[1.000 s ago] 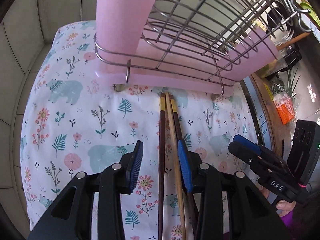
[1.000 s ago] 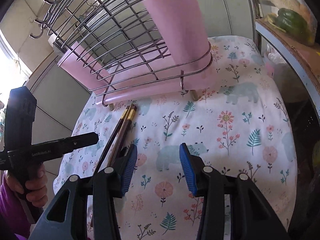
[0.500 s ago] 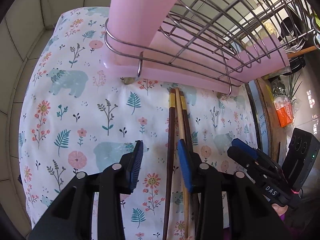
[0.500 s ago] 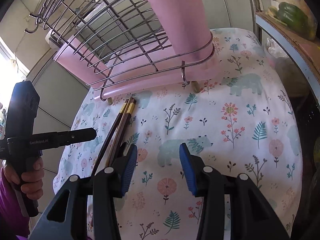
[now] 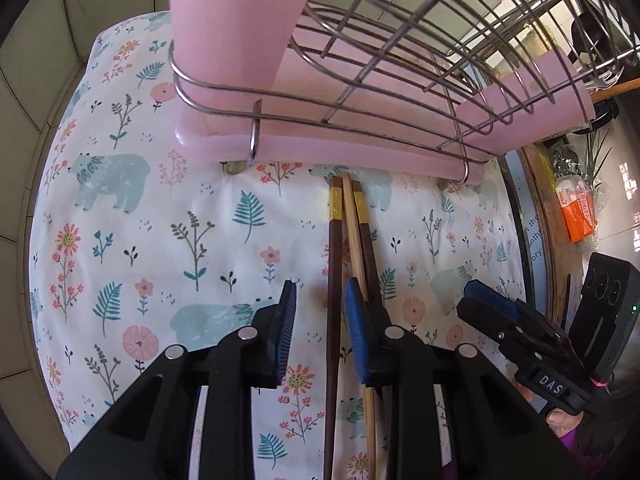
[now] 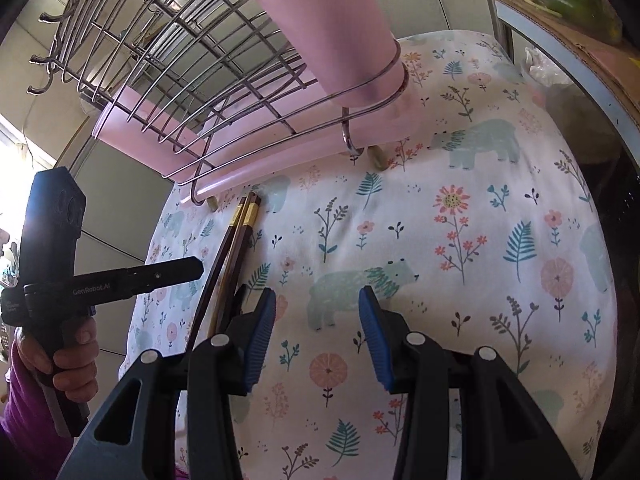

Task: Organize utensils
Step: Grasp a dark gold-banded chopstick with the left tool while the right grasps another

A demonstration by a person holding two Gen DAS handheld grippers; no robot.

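The chopsticks (image 5: 352, 248) lay side by side on the floral cloth (image 5: 160, 240), tips toward the pink wire rack (image 5: 360, 80); the left claw (image 5: 320, 332) was closing around one dark stick, pads not yet pressing; the right claw (image 6: 316, 332) hung released over bare cloth; pickup seemed in hand, next a firm pinch, then lifting toward the rack.

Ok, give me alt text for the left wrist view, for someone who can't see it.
The left gripper is closing its blue-padded fingers around a dark chopstick that lies on a floral cloth, beside a pale one and another dark one. Beyond them stands a wire rack on a pink tray; the right gripper waits at the right.
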